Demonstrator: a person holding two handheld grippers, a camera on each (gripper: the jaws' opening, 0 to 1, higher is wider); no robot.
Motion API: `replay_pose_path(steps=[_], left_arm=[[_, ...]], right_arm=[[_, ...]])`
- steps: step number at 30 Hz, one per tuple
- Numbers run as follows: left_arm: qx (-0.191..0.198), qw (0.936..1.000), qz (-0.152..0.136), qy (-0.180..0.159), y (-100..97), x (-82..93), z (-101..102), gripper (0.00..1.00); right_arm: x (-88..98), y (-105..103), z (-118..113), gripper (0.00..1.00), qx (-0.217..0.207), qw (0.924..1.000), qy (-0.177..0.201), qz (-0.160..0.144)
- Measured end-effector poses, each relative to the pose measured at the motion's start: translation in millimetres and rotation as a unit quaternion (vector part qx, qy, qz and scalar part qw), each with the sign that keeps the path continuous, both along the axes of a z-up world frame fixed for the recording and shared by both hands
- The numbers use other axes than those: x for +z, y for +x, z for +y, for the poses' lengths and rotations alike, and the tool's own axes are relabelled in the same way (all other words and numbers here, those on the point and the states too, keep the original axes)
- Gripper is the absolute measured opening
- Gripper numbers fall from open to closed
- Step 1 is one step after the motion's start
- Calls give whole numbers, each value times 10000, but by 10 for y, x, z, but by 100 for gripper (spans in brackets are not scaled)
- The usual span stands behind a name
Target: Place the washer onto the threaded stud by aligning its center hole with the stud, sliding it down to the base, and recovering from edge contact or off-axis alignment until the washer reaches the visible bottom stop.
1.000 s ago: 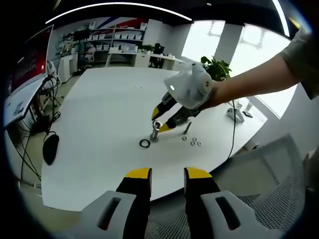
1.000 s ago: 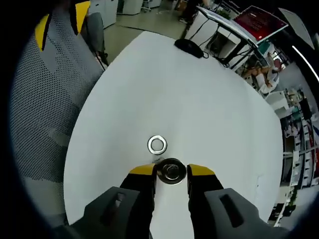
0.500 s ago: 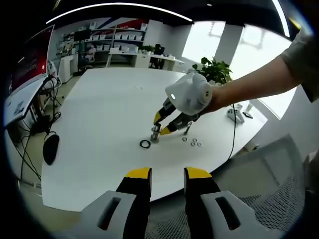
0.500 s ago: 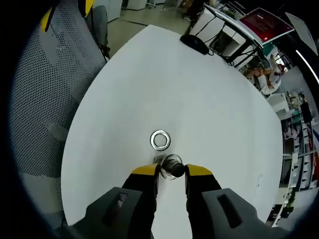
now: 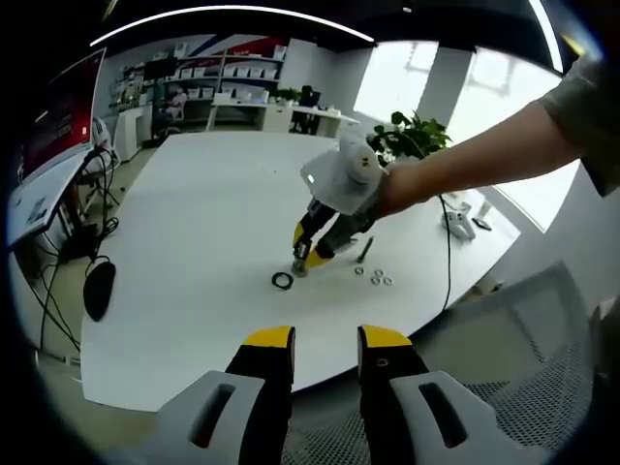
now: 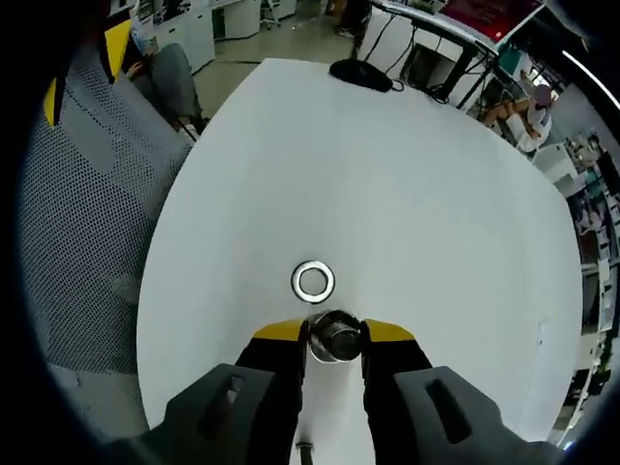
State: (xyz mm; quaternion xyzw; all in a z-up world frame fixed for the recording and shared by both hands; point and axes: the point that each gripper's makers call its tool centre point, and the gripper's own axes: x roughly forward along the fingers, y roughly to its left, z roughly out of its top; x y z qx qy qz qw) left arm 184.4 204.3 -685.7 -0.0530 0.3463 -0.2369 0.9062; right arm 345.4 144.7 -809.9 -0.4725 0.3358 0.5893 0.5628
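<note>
A short steel stud [image 5: 301, 262] stands upright near the middle of the white table [image 5: 194, 223]. My right gripper [image 5: 308, 247], held by a hand coming in from the right, reaches down with its yellow tips on either side of the stud's top. In the right gripper view, seen from straight above, the right gripper [image 6: 334, 334] is shut on a round silver washer [image 6: 334, 336] that sits over the stud; I cannot separate washer from stud there. A second loose washer [image 6: 313, 281] lies flat just beyond the tips, and is the dark ring [image 5: 282, 280] in the left gripper view. My left gripper [image 5: 325, 349] hangs open off the table's near edge, holding nothing.
Several small washers [image 5: 378, 278] and a bolt [image 5: 364, 250] lie right of the stud. A black mouse [image 5: 97, 289] sits at the table's left edge, with a cable [image 5: 450, 262] and white device [image 5: 457, 223] on the right. A grey mesh chair [image 6: 87, 194] stands beside the table.
My right gripper has come down and leftward over the stud, and its jaws have drawn closer around the round metal piece. The loose washer on the table and my left gripper have not moved.
</note>
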Motion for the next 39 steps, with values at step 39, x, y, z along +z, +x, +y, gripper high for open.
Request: replay_pose_path(steps=[39], left_arm=[[-31, 10000, -23, -34, -4, 12, -2, 23]], right_arm=[[559, -88, -295, 37, -906, 9950, 411, -104]])
